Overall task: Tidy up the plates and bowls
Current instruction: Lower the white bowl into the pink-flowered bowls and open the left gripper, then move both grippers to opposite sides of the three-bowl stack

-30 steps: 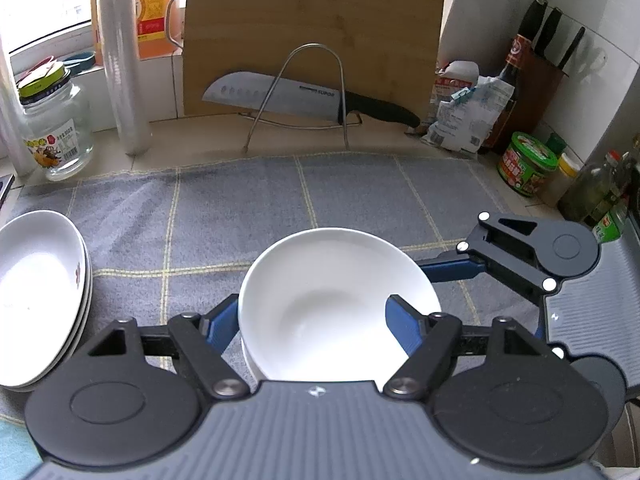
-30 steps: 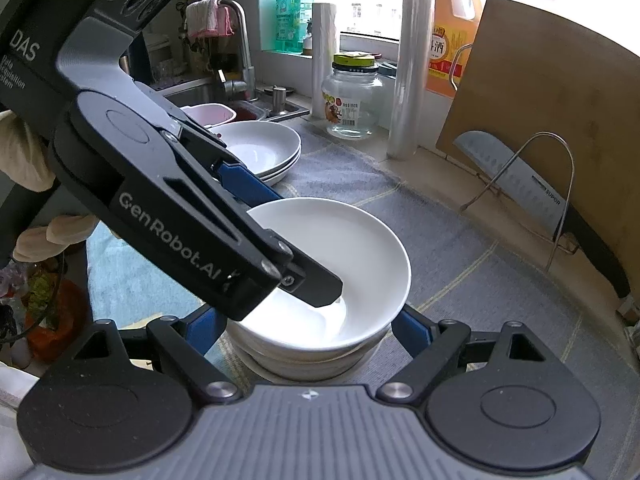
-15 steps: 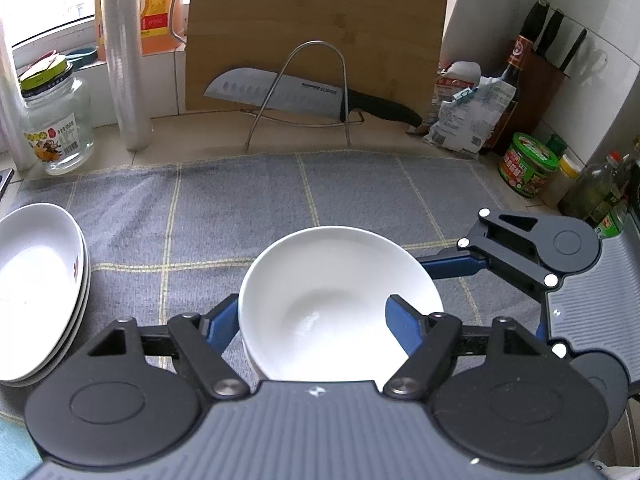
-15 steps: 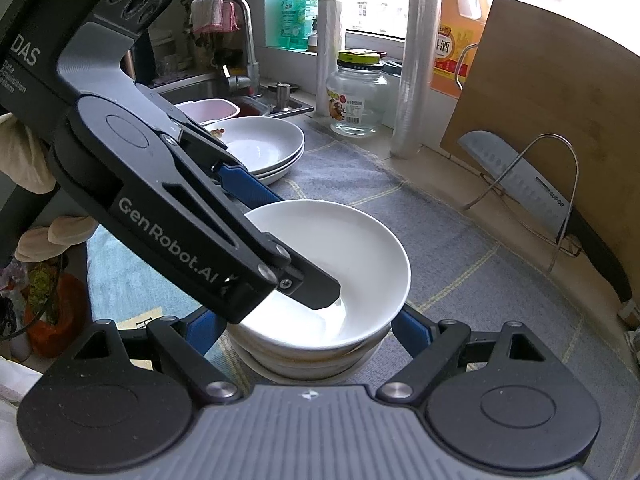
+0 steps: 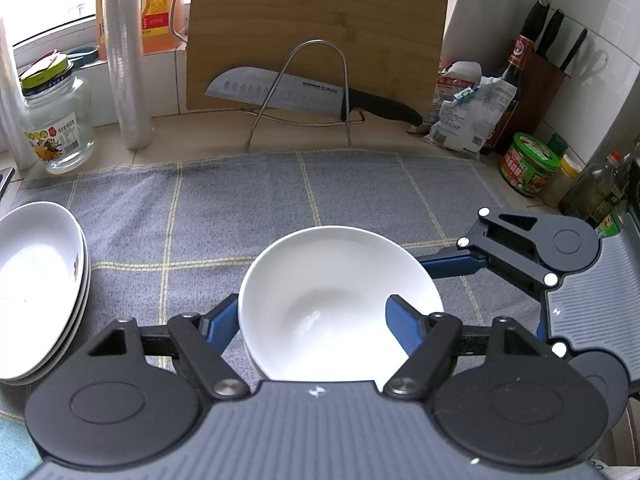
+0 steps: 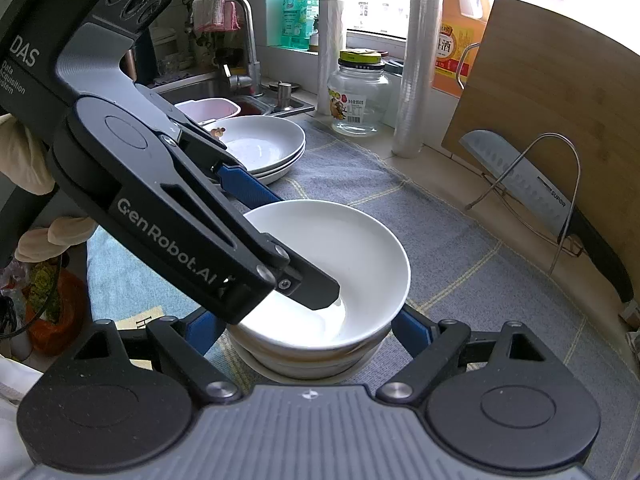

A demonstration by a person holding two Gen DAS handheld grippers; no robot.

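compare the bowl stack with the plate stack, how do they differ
The bowl stack is deeper and narrower; the plate stack is shallow and wide. The bowls sit mid-cloth between both tongs; the plates sit apart near the sink, untouched. The top plate holds a small scrap; the top bowl looks clean. Both are white.

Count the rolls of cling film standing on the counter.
2. The first roll stands upright right of the glass jar, beside the cutting board. The second roll stands behind the jar's left side, by the window. No others are visible.
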